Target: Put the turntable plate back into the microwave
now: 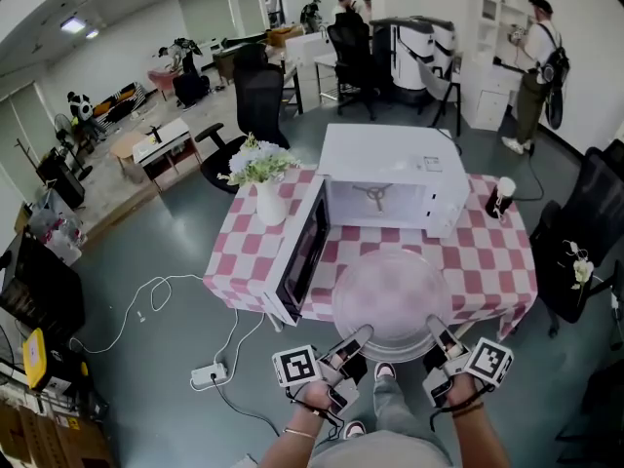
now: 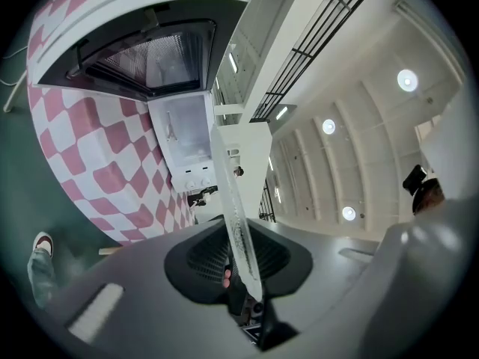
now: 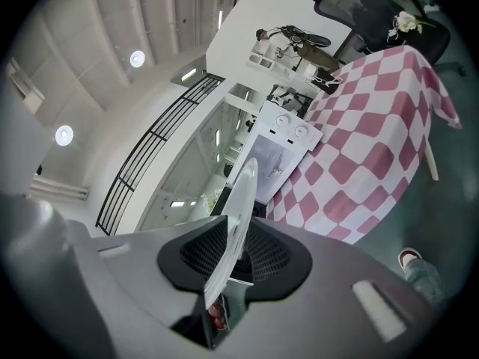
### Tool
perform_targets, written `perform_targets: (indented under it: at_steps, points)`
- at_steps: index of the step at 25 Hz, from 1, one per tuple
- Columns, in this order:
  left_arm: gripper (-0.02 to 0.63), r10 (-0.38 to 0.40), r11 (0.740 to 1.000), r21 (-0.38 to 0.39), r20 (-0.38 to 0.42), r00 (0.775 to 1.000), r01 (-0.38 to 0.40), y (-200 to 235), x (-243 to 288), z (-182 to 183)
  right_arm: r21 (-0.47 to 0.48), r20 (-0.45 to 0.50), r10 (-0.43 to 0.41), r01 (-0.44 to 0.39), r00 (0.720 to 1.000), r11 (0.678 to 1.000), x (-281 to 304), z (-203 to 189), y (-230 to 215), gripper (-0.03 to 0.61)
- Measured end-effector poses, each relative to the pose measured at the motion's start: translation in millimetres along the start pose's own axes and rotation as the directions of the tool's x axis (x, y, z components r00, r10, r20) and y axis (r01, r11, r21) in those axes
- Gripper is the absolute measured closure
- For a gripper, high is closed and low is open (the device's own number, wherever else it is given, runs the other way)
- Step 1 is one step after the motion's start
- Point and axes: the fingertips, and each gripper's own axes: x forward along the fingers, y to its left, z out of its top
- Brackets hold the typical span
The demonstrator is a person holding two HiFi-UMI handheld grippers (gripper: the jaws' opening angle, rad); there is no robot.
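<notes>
Flanking microwave (image 1: pixel 390 154): flower vase (image 1: pixel 270 205) left, cup (image 1: pixel 500 199) right; door (image 1: pixel 304 252) swung open.

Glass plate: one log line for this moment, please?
plate: in front of microwave | left tool: shut on plate | right tool: shut on plate | microwave: door open

I see a clear, glossy glass plate (image 1: pixel 392 300) before the smooth white microwave (image 1: pixel 385 154), which stands on matt checked cloth (image 1: pixel 492 261).

A white vase (image 1: pixel 270 204) of flowers (image 1: pixel 257 161) stands far left on the checked tablecloth (image 1: pixel 489 263), a dark cup (image 1: pixel 499 201) far right; a power strip (image 1: pixel 209 374) lies on the near-left floor.
</notes>
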Motion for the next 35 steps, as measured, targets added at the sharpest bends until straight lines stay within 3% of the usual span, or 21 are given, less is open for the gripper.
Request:
perform_targets:
  at_steps: [15,21,29,35]
  points:
    - [0.563,0.057,0.998,0.022,0.1,0.993,-0.059,30,102,86,0.005,-0.096,0.038,-0.038,0.995,0.999,111,103,-23,0.492]
    - [0.563,0.071,0.997,-0.008,0.152,0.986,-0.071,42,135,111,0.006,-0.155,0.065,-0.064,0.986,0.998,153,133,-33,0.492]
    - [0.566,0.12,0.993,-0.032,0.218,0.968,-0.116,63,148,134,0.02,-0.226,0.065,-0.062,0.972,0.998,192,145,-49,0.492]
    - [0.571,0.102,0.994,-0.066,0.239,0.966,-0.088,68,147,142,0.028,-0.234,0.069,-0.064,0.97,0.998,204,142,-50,0.492]
